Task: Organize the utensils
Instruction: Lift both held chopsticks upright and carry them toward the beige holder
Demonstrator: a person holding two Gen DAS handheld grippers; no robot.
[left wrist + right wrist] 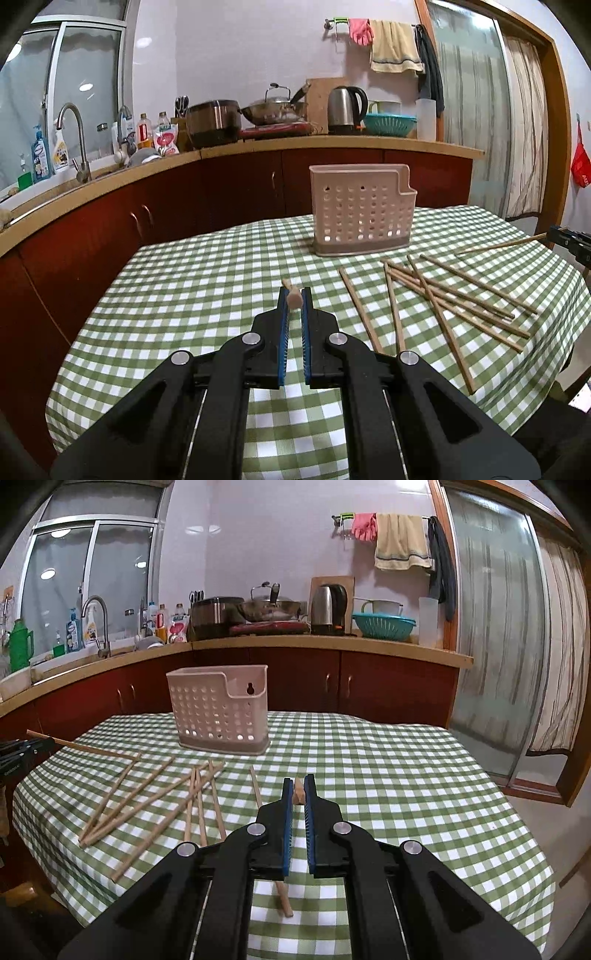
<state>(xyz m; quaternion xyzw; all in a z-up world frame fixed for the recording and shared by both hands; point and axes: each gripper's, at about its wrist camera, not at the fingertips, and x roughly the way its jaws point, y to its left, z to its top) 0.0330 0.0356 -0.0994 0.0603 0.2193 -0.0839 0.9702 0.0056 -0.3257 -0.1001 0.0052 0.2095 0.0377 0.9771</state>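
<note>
Here, each hand-held gripper is clamped on one wooden chopstick above the checked tabletop.

Left wrist view: the left hand-held gripper point(294, 295) pinches a chopstick point(293, 298) end-on between its blue pads; the pink perforated holder point(362, 210) stands near the far edge, loose chopsticks point(436, 295) are scattered toward the right edge.
Right wrist view: the right hand-held gripper point(299, 788) grips its own chopstick point(298, 794); the holder point(219, 709) stands toward the far-left corner, the loose chopsticks point(155, 805) lie along the left side.

A green-and-white checked cloth point(207, 280) covered the table; the perforated holder point(362, 210) was pale pink, the chopsticks point(458, 295) light wood.
</note>
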